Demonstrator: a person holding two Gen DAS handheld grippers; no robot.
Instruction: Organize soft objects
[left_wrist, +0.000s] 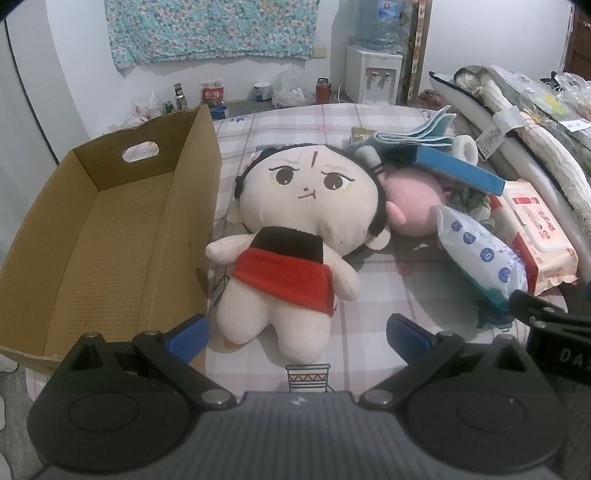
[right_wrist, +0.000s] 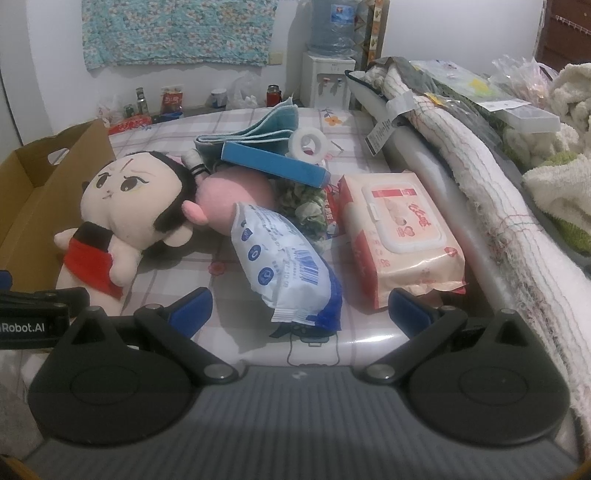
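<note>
Both grippers spread, empty – plush doll (left_wrist: 291, 236) beside cardboard box (left_wrist: 110, 236).
Left gripper (left_wrist: 297, 334), right gripper (right_wrist: 301, 308); pink plush (right_wrist: 236, 195) half-hidden; "Robot.AI" legible, wipes pack (right_wrist: 399, 236) print unreadable.

Left gripper (left_wrist: 297, 334) jaws spread wide, right gripper (right_wrist: 301, 310) likewise, both empty

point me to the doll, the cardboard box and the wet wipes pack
doll (left_wrist: 284, 275), left wrist view, on its red skirt
cardboard box (left_wrist: 110, 236), left wrist view, on the bare inside floor
wet wipes pack (right_wrist: 404, 221), right wrist view, on the white flip lid
</note>
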